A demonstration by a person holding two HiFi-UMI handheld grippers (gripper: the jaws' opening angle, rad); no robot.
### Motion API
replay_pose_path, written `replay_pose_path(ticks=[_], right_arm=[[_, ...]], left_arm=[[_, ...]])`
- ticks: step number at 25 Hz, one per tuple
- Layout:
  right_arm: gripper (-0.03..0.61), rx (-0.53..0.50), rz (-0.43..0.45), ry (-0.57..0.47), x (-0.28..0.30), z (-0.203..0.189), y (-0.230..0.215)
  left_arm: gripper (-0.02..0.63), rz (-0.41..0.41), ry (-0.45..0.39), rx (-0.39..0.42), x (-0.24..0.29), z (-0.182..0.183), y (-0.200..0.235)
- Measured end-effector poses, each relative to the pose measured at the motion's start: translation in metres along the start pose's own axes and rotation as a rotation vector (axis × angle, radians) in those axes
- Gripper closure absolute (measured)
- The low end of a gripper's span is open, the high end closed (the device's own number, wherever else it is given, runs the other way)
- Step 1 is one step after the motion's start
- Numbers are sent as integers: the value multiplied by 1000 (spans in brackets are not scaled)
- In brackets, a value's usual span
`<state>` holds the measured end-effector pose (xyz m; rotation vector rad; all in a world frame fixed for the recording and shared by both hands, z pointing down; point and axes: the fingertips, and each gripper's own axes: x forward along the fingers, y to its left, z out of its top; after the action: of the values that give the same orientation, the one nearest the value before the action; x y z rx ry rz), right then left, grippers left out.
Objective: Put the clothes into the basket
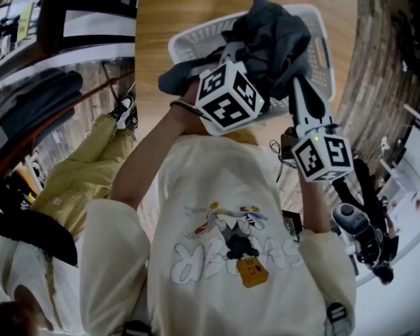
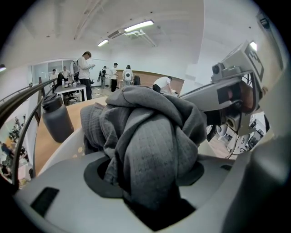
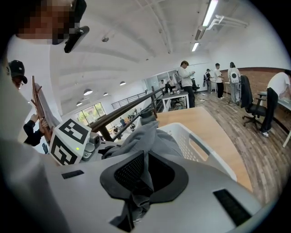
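The left gripper [image 2: 148,179] is clamped on a thick wad of a dark grey ribbed cloth garment [image 2: 150,123], while the right gripper [image 3: 143,179] pinches a thin fold of the same garment between its pads. From above, the head view shows the garment bunched over the white perforated plastic basket [image 1: 321,62] on the light wooden tabletop [image 1: 164,20], one end trailing over the near rim. Only the left gripper view shows a dark grey bottle [image 2: 57,120] standing on the tabletop beside the basket.

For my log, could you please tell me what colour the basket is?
The basket is white; the head view shows it best.
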<state>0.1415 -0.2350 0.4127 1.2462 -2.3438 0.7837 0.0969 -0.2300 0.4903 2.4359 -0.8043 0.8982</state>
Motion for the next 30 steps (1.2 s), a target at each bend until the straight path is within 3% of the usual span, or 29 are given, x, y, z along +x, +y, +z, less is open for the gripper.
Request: replay_pose_path(ticks=[8, 19, 24, 30], right_arm=[[535, 71, -1, 4, 10, 0, -10], [535, 67, -60, 10, 10, -10, -30], [535, 80, -68, 16, 24, -11, -30], [535, 89, -84, 11, 39, -11, -20]], left_arm=[[339, -10, 36, 13, 20, -2, 1], [339, -25, 49, 13, 47, -14, -12], [336, -15, 104, 17, 53, -33, -6], [297, -20, 93, -35, 48, -43, 5]])
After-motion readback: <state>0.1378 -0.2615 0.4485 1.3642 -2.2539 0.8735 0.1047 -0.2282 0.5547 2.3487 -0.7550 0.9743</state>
